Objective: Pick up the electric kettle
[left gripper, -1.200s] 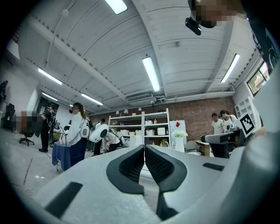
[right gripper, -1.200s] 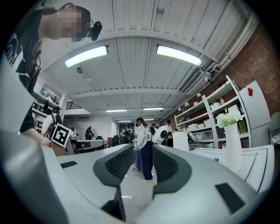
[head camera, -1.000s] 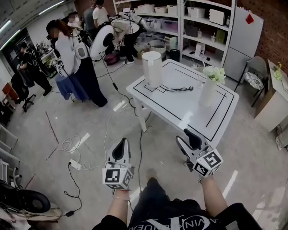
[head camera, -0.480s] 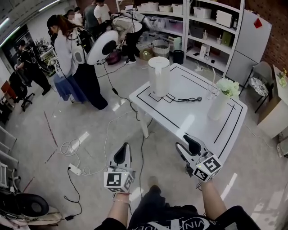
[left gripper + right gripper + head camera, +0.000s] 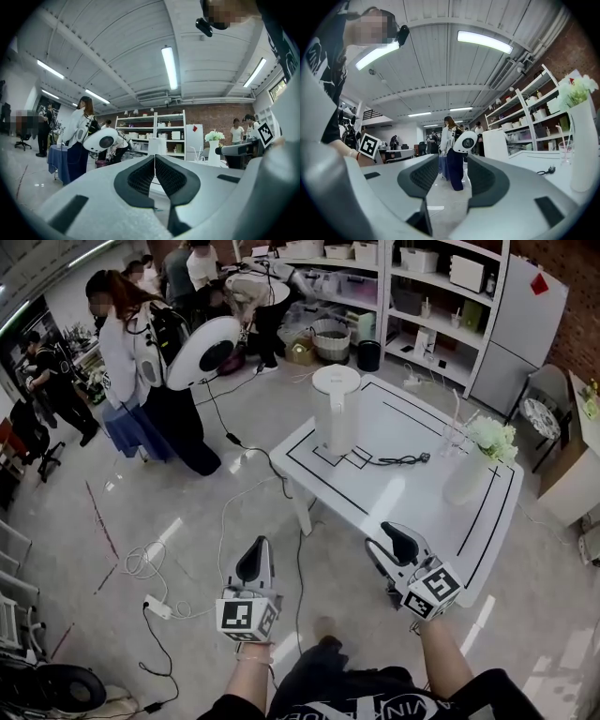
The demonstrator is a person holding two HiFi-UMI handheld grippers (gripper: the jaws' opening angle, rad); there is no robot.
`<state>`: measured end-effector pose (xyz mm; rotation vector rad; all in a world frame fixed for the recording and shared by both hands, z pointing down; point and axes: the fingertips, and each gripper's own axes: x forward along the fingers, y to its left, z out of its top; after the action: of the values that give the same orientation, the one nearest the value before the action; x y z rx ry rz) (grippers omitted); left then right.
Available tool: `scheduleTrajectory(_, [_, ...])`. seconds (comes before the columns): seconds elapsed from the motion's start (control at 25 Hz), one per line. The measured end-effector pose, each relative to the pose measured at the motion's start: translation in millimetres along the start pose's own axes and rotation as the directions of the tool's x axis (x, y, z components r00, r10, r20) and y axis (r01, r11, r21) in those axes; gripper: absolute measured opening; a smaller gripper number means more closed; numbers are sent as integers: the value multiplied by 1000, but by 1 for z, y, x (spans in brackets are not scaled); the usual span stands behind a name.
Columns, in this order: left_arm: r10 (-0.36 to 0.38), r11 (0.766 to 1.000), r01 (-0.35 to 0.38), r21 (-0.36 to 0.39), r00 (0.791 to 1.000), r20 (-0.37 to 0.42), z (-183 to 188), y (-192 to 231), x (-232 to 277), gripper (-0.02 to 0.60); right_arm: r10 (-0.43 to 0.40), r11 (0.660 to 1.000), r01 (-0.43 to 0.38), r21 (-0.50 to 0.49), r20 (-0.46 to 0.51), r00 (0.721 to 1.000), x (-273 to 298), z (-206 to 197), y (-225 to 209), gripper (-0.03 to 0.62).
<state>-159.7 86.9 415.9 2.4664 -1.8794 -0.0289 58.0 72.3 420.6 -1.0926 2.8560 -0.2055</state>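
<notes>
Two handheld grippers hung low before the person, over the pale grey floor. The left gripper (image 5: pixel 254 552) (image 5: pixel 154 159) had its dark ribbed jaws pressed together, with nothing caught between them. Level with it, the right gripper (image 5: pixel 386 536) (image 5: pixel 452 176) had its jaws spread wide and empty, and in the head view its tips lay against the near edge of a white rectangular table with black border lines (image 5: pixel 394 498).

Ahead of both grippers and well apart from them, the white cylindrical electric kettle (image 5: pixel 336 409) stood upright on the table's far left part, on a base set within a small black-lined square. In the left gripper view the kettle (image 5: pixel 155 146) rose straight beyond the closed jaw tips. In the right gripper view it (image 5: pixel 494 143) showed just right of the gap, above the right jaw. A thin black power cord with a plug (image 5: pixel 398 461) trailed from the base across the tabletop, towards the right.

Farther right, ahead of the right gripper, a tall white vase of pale green and white flowers (image 5: pixel 472 465) (image 5: pixel 583 140) stood on the table.

Left of the left gripper, white cables and a power strip (image 5: pixel 152 570) lay looped on the floor. Beyond the table several people stood, one carrying a round white device (image 5: pixel 202 351), before white shelving stacked with boxes (image 5: pixel 422 296).
</notes>
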Motion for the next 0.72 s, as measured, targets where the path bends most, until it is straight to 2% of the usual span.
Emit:
scheduleTrajectory(0.44, [-65, 998, 65, 1, 998, 7, 1, 35, 66, 11, -54, 999, 54, -6, 12, 998, 55, 2, -30, 172])
scheduleTrajectory(0.72, [-87, 996, 87, -8, 996, 0, -6, 48, 86, 11, -72, 997, 72, -2, 10, 997, 74, 1, -40, 172])
